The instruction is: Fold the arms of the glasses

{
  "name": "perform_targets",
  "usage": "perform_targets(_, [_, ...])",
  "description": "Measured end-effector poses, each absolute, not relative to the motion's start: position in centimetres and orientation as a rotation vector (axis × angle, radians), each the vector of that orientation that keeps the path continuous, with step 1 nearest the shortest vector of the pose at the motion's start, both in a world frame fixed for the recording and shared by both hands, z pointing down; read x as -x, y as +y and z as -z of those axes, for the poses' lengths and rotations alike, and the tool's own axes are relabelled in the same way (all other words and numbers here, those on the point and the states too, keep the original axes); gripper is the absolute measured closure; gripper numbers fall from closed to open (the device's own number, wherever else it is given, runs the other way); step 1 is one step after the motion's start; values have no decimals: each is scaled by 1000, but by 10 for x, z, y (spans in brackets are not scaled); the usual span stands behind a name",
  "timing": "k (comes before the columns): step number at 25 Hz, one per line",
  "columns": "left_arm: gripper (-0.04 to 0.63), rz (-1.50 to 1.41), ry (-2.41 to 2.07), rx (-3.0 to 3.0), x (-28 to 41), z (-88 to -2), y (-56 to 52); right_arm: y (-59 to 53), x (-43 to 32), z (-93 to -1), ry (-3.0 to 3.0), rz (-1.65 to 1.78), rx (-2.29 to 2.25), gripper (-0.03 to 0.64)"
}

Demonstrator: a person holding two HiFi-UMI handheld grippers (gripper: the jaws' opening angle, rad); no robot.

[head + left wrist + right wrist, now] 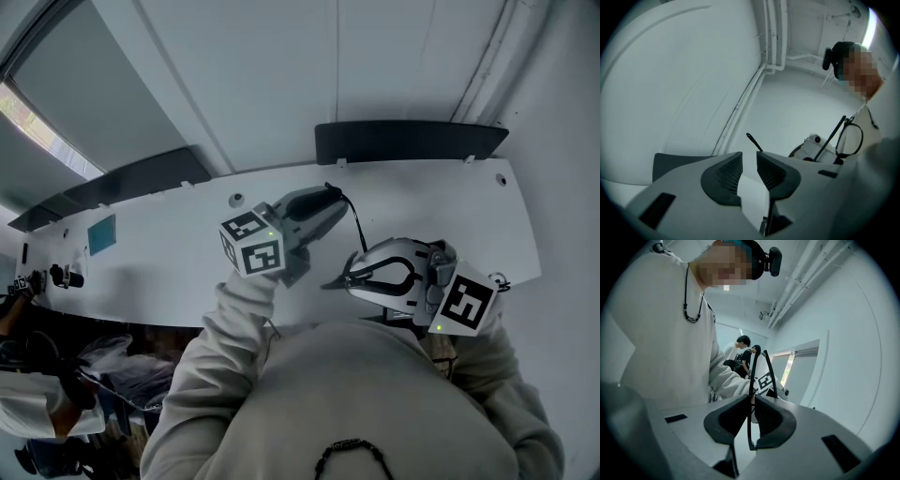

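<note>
The black-framed glasses (751,380) stand upright between the pads of my right gripper (751,404), which is shut on the frame. Both thin arms rise from the jaws toward the left gripper's marker cube (765,380). In the left gripper view the glasses (848,138) sit at the right, one arm slanting down to the right gripper's white body (813,142). A black arm tip (752,139) pokes up just beyond my left gripper (749,161), whose pads stand apart with nothing between them. In the head view the left gripper (334,200) is beside the curved glasses arm (354,225), above the right gripper (347,279).
A pale wall panel (394,202) with dark rails (408,141) lies behind the grippers. White pipes (773,37) run along the ceiling corner. Other people stand in the background (742,350) and at the lower left (37,394). My own light sleeve (225,347) is close below.
</note>
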State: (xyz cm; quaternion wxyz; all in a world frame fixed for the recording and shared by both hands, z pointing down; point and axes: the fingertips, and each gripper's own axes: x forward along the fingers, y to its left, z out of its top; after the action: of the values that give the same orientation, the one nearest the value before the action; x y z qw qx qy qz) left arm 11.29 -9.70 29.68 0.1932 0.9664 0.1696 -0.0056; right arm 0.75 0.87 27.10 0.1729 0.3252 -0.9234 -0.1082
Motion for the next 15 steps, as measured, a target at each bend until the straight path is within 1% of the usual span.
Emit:
perform_targets(3, [517,54,454,-2719,-115,-292,-101,10,-9,-276,-2616,290,-893,557])
perform_targets(4, [527,64,447,-2725,-115,-290,-102,10,-9,-277,-2615,285,-895,557])
perform_targets(5, [556,74,443,-2728,-113,-288,-102,9,-10,-278,-2611,281,-901,557])
perform_targets(11, [557,88,499,-2671,-107,-284,-99,9,-11,-283,-2599,249,-898,556])
perform_targets(15, [557,140,585,-2474,-110,-280,-93,10,-11,-281,-2625,251,-885,555])
